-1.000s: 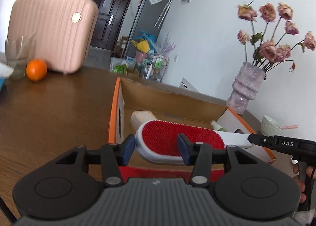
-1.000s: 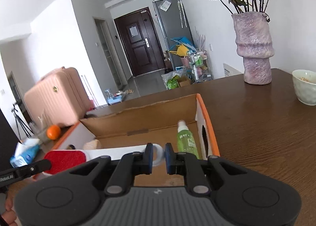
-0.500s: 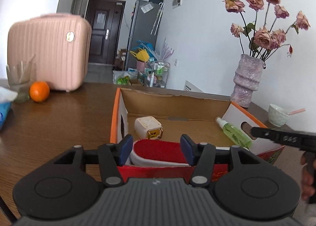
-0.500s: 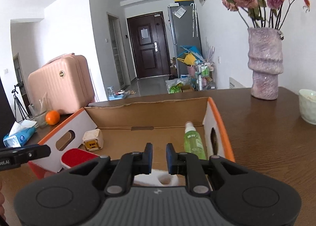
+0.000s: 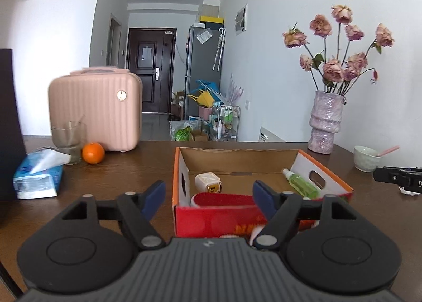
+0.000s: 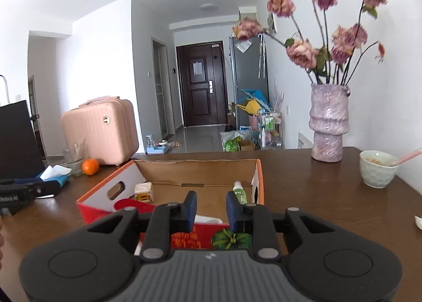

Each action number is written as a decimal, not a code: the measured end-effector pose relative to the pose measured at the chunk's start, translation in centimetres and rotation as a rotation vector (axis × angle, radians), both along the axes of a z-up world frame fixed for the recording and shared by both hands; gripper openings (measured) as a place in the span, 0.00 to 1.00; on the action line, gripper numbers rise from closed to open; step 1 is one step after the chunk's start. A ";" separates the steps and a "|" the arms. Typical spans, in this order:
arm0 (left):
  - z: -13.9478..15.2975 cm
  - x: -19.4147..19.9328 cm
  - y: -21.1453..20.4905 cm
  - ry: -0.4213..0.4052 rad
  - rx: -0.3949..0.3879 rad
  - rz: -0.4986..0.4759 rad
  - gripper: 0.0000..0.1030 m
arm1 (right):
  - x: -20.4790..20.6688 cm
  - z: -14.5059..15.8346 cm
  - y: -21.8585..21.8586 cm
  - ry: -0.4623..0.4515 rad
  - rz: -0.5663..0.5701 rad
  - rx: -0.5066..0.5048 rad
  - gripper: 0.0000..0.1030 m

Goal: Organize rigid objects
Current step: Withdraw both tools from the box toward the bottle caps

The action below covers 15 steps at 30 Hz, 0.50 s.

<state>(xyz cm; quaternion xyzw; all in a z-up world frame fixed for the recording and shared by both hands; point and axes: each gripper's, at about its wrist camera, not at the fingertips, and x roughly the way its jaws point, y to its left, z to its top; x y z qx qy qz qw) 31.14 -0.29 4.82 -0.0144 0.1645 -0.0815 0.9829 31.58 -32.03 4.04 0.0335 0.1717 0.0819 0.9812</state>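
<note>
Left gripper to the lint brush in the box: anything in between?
Only the box's near wall. The red lint brush lies just behind it, inside the box, and the left gripper sits outside that wall, jaws just opened, nothing between them. From above, nothing visible blocks it.

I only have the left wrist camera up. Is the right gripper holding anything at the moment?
Observer: No. The right gripper has just been opening; its jaws stand slightly apart with nothing between them.
Operator: Does the lint brush have its handle inside the box?
Observer: It looks so. The white handle shows just behind the near wall of the cardboard box.
Operator: Anything in the bowl?
Observer: The bowl holds a little pale orange food, and a pink spoon rests in it.
</note>
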 end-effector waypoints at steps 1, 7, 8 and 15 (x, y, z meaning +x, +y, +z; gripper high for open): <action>0.2 -1.1 0.1 -0.002 0.003 0.005 0.77 | -1.0 0.0 0.0 -0.001 -0.002 0.000 0.27; 0.2 -8.4 0.5 -0.036 0.034 0.005 0.93 | -8.3 -0.4 -0.2 -0.018 -0.009 -0.017 0.31; -0.1 -9.6 0.6 -0.037 0.044 0.014 0.94 | -9.5 -0.6 -0.4 -0.023 -0.010 -0.012 0.31; -1.2 -17.3 1.4 -0.032 0.042 0.019 0.99 | -17.6 -2.8 -0.4 -0.029 0.011 0.011 0.38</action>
